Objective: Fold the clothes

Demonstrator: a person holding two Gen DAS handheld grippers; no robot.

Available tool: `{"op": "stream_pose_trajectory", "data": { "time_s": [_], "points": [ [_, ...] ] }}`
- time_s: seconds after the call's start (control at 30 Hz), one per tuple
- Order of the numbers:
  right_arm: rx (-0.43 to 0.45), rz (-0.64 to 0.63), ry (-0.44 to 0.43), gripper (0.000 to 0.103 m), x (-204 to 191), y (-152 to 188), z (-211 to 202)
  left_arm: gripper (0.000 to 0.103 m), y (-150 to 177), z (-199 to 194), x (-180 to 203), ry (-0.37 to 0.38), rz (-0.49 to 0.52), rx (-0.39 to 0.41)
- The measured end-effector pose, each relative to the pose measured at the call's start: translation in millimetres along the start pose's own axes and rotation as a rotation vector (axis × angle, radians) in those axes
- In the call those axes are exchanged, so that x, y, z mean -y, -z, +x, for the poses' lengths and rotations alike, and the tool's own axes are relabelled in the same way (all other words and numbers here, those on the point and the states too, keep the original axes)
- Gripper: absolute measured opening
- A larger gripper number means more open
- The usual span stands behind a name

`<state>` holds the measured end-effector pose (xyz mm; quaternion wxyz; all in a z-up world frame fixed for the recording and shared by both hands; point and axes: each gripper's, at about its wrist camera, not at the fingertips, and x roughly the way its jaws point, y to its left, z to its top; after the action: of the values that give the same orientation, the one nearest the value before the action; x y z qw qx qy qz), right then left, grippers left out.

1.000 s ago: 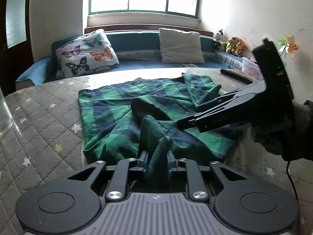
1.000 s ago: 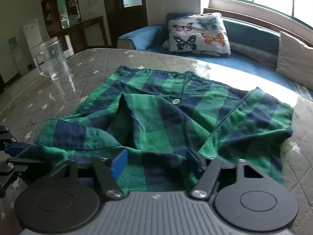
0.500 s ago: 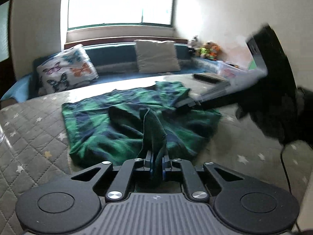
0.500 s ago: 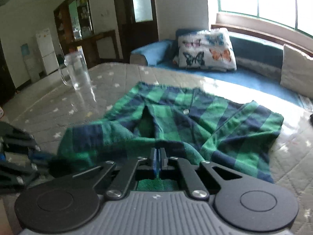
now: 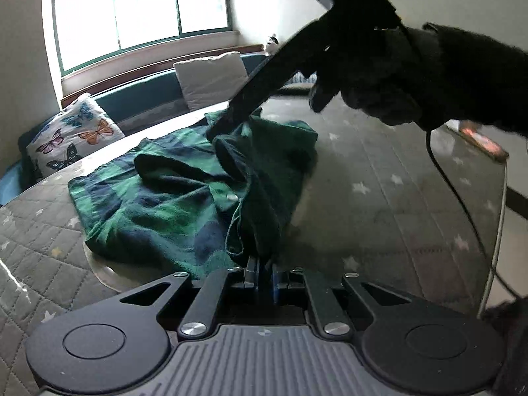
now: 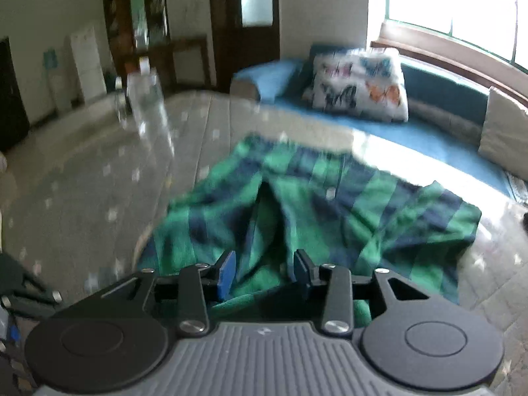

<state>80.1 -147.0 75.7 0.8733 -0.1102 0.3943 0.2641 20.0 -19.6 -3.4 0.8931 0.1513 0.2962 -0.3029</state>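
Observation:
A green and navy plaid garment (image 5: 158, 198) lies rumpled on the quilted, star-patterned table (image 5: 379, 181). My left gripper (image 5: 262, 272) is shut on a raised fold of its near edge. In the left wrist view my right gripper (image 5: 227, 125) comes down from the upper right, its tip against a lifted hump of the cloth, held by a dark-gloved hand (image 5: 412, 76). In the blurred right wrist view the right gripper (image 6: 264, 275) has its blue-padded fingers (image 6: 226, 275) apart, with the garment (image 6: 363, 214) bunched between and under them.
A clear glass jug (image 6: 145, 105) stands on the table's far left. Beyond the table runs a blue sofa with a butterfly pillow (image 5: 72, 138) and a white cushion (image 5: 211, 79). A black cable (image 5: 462, 198) trails over the table's right side.
The right gripper's fingers, shut on the cloth half a second ago, now stand apart. Both grippers have moved up and forward, bunching the near edge of the garment over its middle.

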Motion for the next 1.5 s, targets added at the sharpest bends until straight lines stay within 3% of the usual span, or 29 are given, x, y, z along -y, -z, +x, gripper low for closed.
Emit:
{"op": "stream_pose_trajectory", "data": {
  "time_s": [0.23,0.33,0.4,0.57,0.83,1.07,1.37,1.43,1.5],
  "points": [
    [-0.057,-0.013,-0.005,0.040,-3,19,-10,0.013,2,-14,-8,0.019,-0.029,0.006],
    [-0.073,-0.011,-0.008,0.041,-3,31,-19,0.026,-2,-25,-12,0.021,-0.040,0.028],
    [-0.083,-0.009,-0.009,0.043,-2,40,-24,0.044,-8,-34,-14,-0.001,-0.042,0.056],
    [-0.108,-0.004,-0.014,0.044,-1,60,-38,0.052,-32,-42,-32,-0.079,-0.067,0.101],
    [-0.022,0.080,0.022,0.048,30,38,-36,0.052,-72,23,-76,-0.188,-0.233,0.031],
    [0.011,0.145,0.048,0.048,68,16,-9,0.052,-101,97,-112,-0.244,-0.323,-0.040],
    [0.062,0.286,0.132,0.048,145,-28,51,0.052,-115,149,-150,-0.206,-0.424,-0.081],
    [0.078,0.320,0.149,0.048,162,-40,65,0.050,-116,155,-152,-0.189,-0.421,-0.086],
    [0.080,0.338,0.172,0.048,178,-52,84,0.032,-116,160,-153,-0.163,-0.423,-0.089]
  ]
}}
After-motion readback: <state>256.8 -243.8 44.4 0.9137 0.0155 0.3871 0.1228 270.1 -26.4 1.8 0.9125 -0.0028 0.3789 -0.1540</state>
